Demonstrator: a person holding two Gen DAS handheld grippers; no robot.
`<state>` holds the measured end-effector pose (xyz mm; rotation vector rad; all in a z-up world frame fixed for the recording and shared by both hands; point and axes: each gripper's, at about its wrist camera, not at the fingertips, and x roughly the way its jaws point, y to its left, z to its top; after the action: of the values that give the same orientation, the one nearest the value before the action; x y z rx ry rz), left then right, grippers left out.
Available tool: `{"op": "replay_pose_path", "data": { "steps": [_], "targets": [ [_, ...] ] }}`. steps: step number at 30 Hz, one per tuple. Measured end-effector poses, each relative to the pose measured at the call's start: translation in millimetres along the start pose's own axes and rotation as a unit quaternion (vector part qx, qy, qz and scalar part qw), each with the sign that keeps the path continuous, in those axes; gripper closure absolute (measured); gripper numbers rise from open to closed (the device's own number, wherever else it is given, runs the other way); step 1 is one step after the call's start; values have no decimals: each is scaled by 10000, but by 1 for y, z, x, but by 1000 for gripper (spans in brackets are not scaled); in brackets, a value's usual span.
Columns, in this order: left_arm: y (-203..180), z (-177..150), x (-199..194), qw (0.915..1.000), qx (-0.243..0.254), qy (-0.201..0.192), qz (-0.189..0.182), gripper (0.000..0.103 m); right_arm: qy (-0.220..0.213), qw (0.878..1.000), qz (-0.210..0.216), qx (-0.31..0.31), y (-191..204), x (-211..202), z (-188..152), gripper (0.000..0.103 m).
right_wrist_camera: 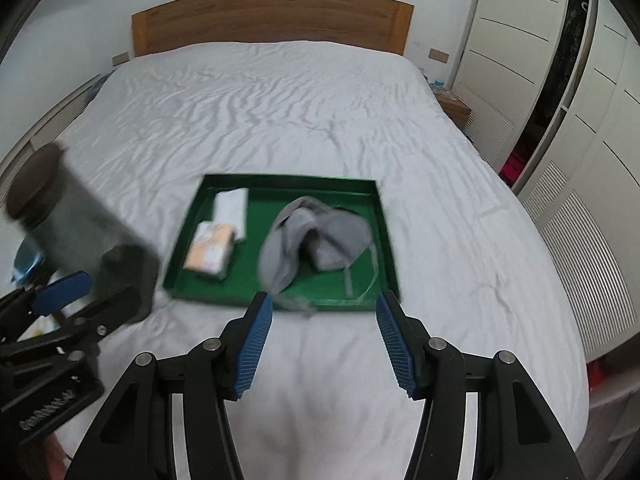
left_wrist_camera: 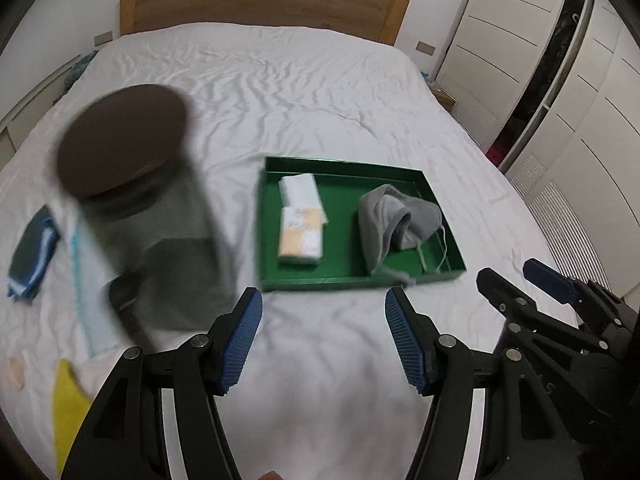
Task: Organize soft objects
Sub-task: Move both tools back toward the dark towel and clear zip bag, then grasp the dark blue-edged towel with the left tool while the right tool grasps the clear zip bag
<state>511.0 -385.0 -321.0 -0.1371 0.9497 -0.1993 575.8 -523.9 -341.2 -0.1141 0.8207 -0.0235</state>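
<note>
Grey crumpled fabric hood [right_wrist_camera: 316, 236] and two folded paper packets [right_wrist_camera: 224, 232] lie inside the shallow green tray [right_wrist_camera: 280, 303]; nearer than the tray, left gripper [left_wrist_camera: 324, 340] and right gripper [right_wrist_camera: 324, 344] hover spread, empty.

A: The bed sheet [right_wrist_camera: 280, 120] is matt white cloth, finely wrinkled; the headboard [right_wrist_camera: 272, 20] is smooth wood.

B: The green tray [right_wrist_camera: 276, 182] looks slightly glossy. In it, the grey garment [right_wrist_camera: 320, 236] is soft fleecy cloth. The gripper pads [right_wrist_camera: 256, 344] are ribbed blue.
</note>
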Motion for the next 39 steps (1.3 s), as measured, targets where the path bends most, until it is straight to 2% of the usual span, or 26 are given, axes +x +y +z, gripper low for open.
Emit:
{"op": "replay_pose_path", "data": {
  "steps": [7,11,14,17,19,23,27,35,39],
  "targets": [
    [74,-27,-67,9995,47,-104,306,45,-46,9990,404,-163,74,-59,-26,46],
    [137,-38,-95,9969,36,-111,779,45,-128,9963,716,-462,129,-86,-35,44],
    [184,-38,-101,9931,2,-106,1167,40,-162,9920,1043,-697,166,-97,-39,34],
    [236,-34,-98,9892,-133,-32,1463,37,-145,9842,1453,-1003,213,-102,-37,31],
    [262,-30,-91,9860,-212,-9,1655,37,9,9783,1707,-1174,241,-92,-32,26],
    [318,-16,-69,9846,-288,122,1719,37,197,9692,2072,-1315,288,-66,-17,26],
    [358,-4,-42,9848,-328,311,1675,37,280,9669,2056,-1482,320,-30,2,26],
    [384,10,14,9844,-81,677,1625,37,617,9630,1909,-1797,380,47,20,26],
    [393,14,39,9820,64,830,1696,37,858,9631,1795,-1814,396,90,23,26]
  ]
}}
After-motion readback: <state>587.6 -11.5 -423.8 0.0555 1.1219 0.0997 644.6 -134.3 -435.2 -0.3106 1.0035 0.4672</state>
